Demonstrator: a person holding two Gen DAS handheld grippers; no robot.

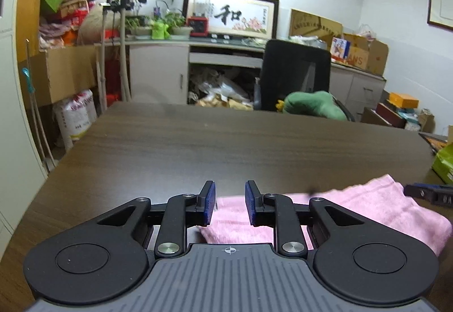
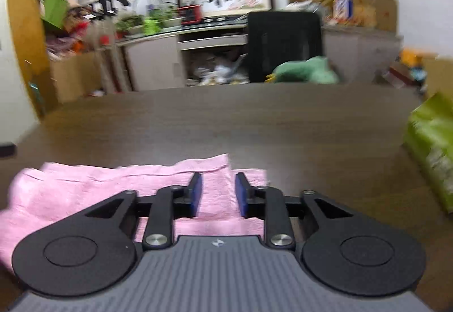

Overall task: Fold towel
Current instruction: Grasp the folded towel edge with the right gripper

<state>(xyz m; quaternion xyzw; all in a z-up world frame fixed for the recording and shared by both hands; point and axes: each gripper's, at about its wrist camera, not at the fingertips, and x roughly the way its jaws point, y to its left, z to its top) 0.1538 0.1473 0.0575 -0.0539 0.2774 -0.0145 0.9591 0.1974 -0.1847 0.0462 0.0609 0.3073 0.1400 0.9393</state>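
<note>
A pink towel (image 1: 368,207) lies folded over and rumpled on the dark wooden table (image 1: 198,142), near its front edge. My left gripper (image 1: 230,205) is open above the towel's left end, jaws apart with nothing between them. The other gripper's blue-padded tip (image 1: 427,193) shows at the right edge. In the right wrist view the towel (image 2: 85,193) spreads to the left, its right end under my right gripper (image 2: 217,196), which is open and empty above the cloth. This view is motion-blurred.
A green package (image 2: 430,147) lies on the table's right side. Beyond the far edge stands a black office chair (image 1: 294,74) with a green plush cushion (image 1: 311,105). Cabinets, boxes and plants line the back wall.
</note>
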